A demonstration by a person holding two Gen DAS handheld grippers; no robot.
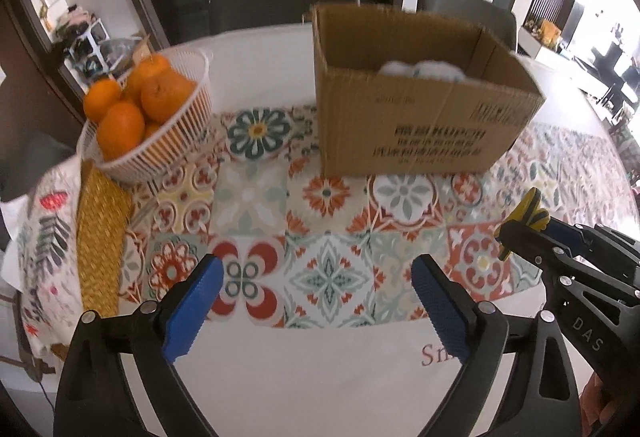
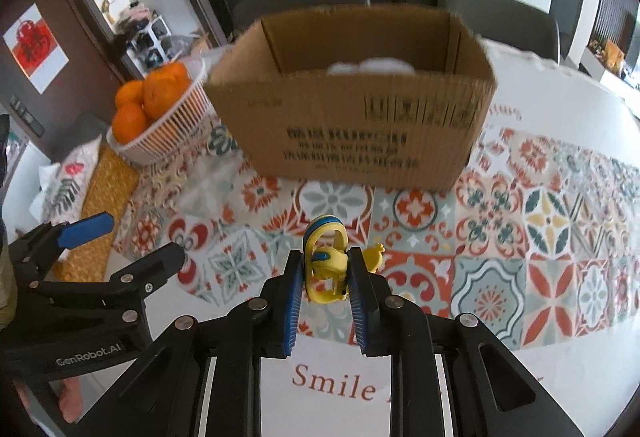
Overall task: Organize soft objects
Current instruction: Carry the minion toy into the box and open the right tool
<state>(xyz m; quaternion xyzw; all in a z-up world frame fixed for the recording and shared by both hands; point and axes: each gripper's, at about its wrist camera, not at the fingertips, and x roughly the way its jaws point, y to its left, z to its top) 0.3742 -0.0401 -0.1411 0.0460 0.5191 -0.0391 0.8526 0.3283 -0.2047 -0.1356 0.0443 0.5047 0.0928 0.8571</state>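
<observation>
1. Standing open-topped on the patterned tablecloth (image 2: 500, 221): cardboard box (image 2: 352, 125), something white (image 2: 370, 67) lying inside.
2. Sitting just left of the box: white basket (image 1: 160, 141) holding oranges (image 1: 120, 125).
3. Hovering before the box, jaws spread apart, gripping nothing: left gripper (image 1: 316, 301).
4. Clamping a yellow-and-blue soft toy (image 2: 326, 261) before the box: right gripper (image 2: 326, 301).

White basket (image 1: 168, 141) of oranges (image 1: 120, 125) beside a woven mat (image 1: 100, 237); 2 chairs (image 1: 280, 3) behind.

Yellow-and-blue toy (image 2: 326, 265), brown cardboard box (image 2: 352, 125), orange fruit (image 1: 132, 105), floral-tiled red-teal tablecloth (image 1: 328, 237)
</observation>
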